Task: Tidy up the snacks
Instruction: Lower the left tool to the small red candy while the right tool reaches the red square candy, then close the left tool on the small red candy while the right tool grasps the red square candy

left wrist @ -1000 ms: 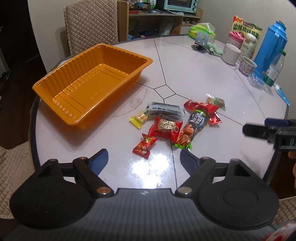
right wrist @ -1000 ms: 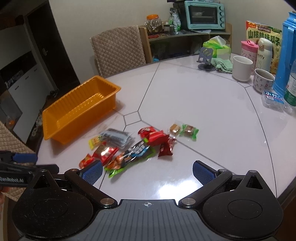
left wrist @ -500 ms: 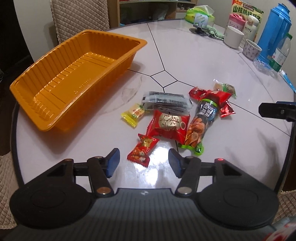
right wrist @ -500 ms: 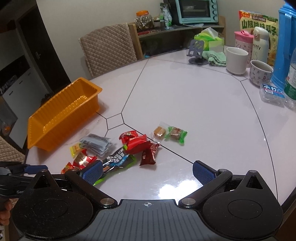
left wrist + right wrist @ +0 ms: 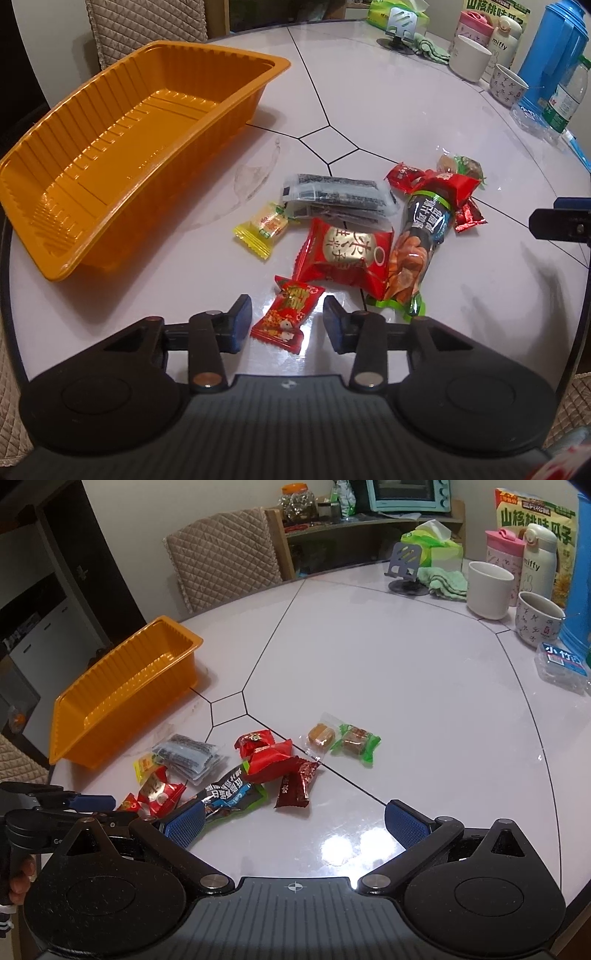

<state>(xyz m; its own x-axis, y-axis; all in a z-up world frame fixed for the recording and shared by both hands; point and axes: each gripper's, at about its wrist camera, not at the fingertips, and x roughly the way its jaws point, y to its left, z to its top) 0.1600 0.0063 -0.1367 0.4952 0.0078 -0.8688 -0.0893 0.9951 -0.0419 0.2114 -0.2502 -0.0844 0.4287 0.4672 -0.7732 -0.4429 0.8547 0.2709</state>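
An empty orange tray sits at the table's left; it also shows in the right wrist view. A pile of snack packets lies beside it: a small red candy, a yellow candy, a red packet, a grey-black packet, a long dark nut packet and a green candy. My left gripper is open, its jaws on either side of the small red candy without touching it. My right gripper is open and empty above bare table, right of the pile.
At the table's far right stand a white mug, a patterned cup, a blue jug, bottles and a clear box. A phone stand and green cloth lie at the back. A quilted chair stands behind the table.
My left gripper has come down and forward to the small red candy and its jaws have narrowed around it. My right gripper has shifted slightly and stays open.
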